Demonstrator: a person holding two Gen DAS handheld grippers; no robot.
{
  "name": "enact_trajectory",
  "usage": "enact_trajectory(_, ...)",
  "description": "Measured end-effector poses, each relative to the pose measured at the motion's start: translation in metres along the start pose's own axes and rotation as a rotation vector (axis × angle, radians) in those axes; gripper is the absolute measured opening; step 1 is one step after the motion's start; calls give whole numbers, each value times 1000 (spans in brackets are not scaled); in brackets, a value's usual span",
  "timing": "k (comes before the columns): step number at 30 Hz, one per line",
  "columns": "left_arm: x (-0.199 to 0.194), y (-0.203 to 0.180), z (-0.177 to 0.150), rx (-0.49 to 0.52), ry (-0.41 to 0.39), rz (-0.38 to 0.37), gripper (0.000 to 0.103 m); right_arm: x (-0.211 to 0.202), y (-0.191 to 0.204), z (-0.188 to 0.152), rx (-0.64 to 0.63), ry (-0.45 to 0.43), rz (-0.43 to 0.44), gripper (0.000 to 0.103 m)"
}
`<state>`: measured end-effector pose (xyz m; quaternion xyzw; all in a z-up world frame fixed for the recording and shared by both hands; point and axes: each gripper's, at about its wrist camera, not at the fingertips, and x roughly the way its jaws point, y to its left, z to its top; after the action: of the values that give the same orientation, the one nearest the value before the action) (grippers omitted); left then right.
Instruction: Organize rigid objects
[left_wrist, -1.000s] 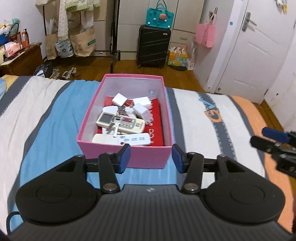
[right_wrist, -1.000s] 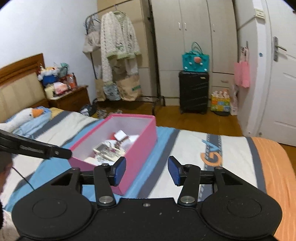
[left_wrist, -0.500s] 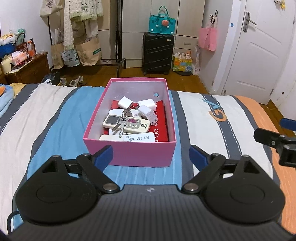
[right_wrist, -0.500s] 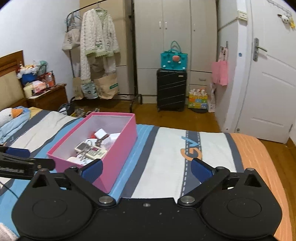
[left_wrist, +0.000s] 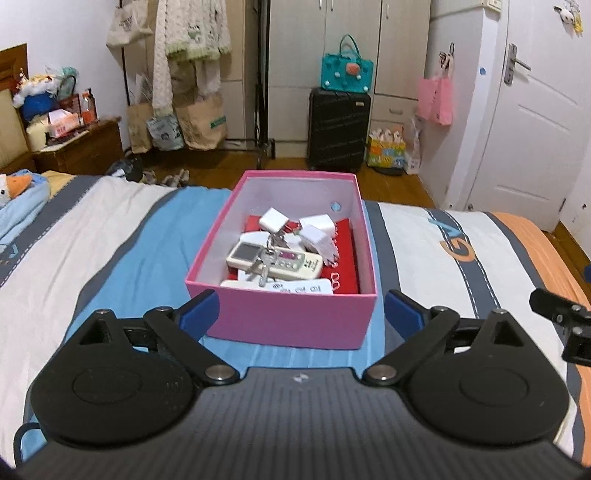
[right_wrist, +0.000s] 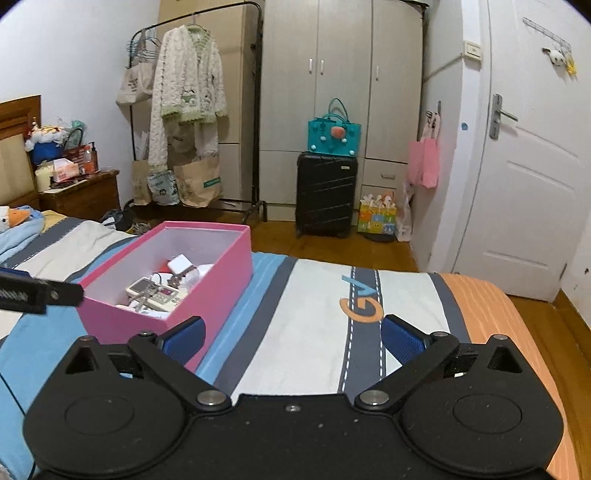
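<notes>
An open pink box lies on the striped bed. Inside it are a white remote with a screen, a bunch of keys, white chargers, a second flat remote and a red booklet. My left gripper hovers just before the box's near wall; its jaws are opening and hold nothing. To the right of the box, my right gripper stands open and empty over the bedcover. Each gripper's finger shows at the edge of the other's view.
The bedcover has blue, white, grey and orange stripes. Beyond the foot of the bed are a black suitcase, a clothes rack, wardrobes and a white door. A nightstand stands at the left.
Both grippers' jaws have spread from a narrow gap to wide apart. Both views have tipped up a little, showing more of the room beyond the bed.
</notes>
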<state>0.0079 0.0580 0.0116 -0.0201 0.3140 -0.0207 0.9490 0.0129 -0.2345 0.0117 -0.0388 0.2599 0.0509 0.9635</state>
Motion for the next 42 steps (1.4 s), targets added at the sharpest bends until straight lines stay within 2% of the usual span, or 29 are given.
enact_trajectory(4, -3, 2, -4, -8, -41, -7, 100, 4, 2, -3, -21, 5, -26, 102)
enact_trajectory(7, -1, 5, -8, -25, -26, -38, 101, 4, 4, -3, -42, 6, -47, 103)
enact_trajectory(13, 7, 7, -24, -29, -16, -26, 101, 0, 5, -1, -42, -2, -58, 103)
enact_trajectory(20, 6, 5, -20, -23, -32, -24, 102, -2, 3, -2, 11, -8, -65, 103)
enact_trajectory(24, 5, 1, -20, 6, -39, 3, 102, -2, -1, -2, 50, -10, -68, 103)
enact_trajectory(27, 6, -2, -20, 22, -24, 4, 102, -1, -2, -3, 57, -1, -59, 103)
enact_trajectory(30, 7, -3, -19, 24, 8, -29, 102, 0, -1, -4, 59, 7, -49, 103)
enact_trajectory(38, 12, -1, -20, 32, 43, 8, 102, 2, 0, -5, 54, 24, -45, 103)
enact_trajectory(42, 10, -4, -22, 58, 26, 35, 103, 1, -1, -6, 59, 22, -49, 103)
